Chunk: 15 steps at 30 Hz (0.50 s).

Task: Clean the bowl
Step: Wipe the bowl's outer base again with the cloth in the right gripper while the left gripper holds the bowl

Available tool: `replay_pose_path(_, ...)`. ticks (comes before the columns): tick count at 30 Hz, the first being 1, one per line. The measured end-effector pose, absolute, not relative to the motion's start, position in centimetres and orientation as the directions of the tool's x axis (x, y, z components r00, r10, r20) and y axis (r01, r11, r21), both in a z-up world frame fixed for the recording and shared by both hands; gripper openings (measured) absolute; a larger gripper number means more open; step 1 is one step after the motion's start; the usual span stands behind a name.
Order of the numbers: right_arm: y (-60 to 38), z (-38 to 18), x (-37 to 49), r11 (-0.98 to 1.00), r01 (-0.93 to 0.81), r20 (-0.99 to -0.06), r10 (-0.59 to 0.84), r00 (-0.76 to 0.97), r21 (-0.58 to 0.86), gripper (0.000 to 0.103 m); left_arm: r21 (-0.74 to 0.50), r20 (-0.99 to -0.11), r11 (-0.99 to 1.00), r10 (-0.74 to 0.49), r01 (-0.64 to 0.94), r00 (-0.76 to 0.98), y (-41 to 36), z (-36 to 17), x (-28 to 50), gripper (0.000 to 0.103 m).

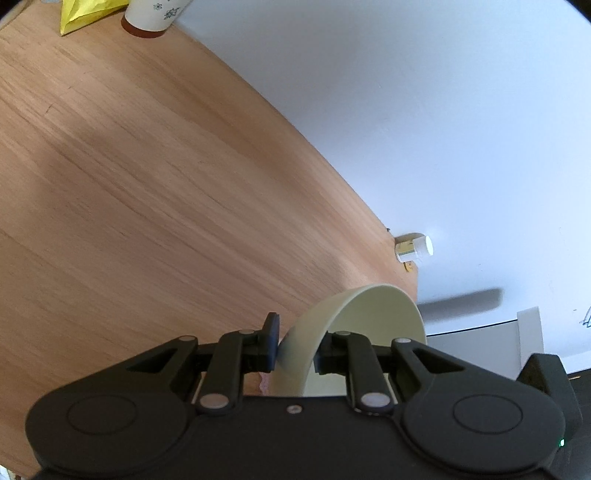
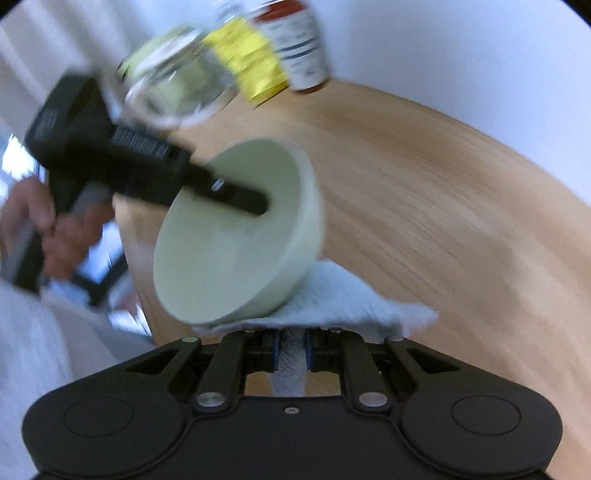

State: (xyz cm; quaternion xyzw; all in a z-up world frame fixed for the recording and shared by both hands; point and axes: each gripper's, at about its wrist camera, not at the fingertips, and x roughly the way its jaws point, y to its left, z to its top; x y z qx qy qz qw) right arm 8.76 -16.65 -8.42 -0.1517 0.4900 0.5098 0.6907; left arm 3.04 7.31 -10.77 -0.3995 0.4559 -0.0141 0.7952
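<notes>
A pale green bowl (image 2: 236, 236) is held tilted on its side above the wooden table (image 2: 424, 192). My left gripper (image 1: 295, 350) is shut on the bowl's rim (image 1: 314, 332), one finger inside and one outside; it also shows in the right wrist view (image 2: 255, 201), reaching in from the left. My right gripper (image 2: 291, 354) is shut on a white cloth (image 2: 343, 299). The cloth lies against the bowl's lower outer wall. The right wrist view is blurred by motion.
A white floral cup (image 1: 155, 16) and a yellow packet (image 1: 85, 13) stand at the table's far end by the white wall (image 1: 443, 110). A small white-capped bottle (image 1: 413, 249) lies near the edge. A clear glass bowl (image 2: 177, 85) sits behind the green bowl.
</notes>
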Motion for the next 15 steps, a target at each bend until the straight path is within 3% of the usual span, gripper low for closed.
replay_pose_path(8, -15.2, -8.0, 7.8, 0.39, -0.894, -0.842, 0.539, 0.025, 0.223, 0.013, -0.659, -0.715, 0.646, -0.38, -0.385, 0.587, 7.6, -11.1, 2.9, 0.016)
replay_pose_path(15, -16.0, -8.2, 6.5, 0.427, -0.86, -0.836, 0.548, -0.002, 0.281, 0.013, -0.663, -0.711, 0.637, -0.37, -0.394, 0.597, 7.2, -11.2, 2.8, 0.016)
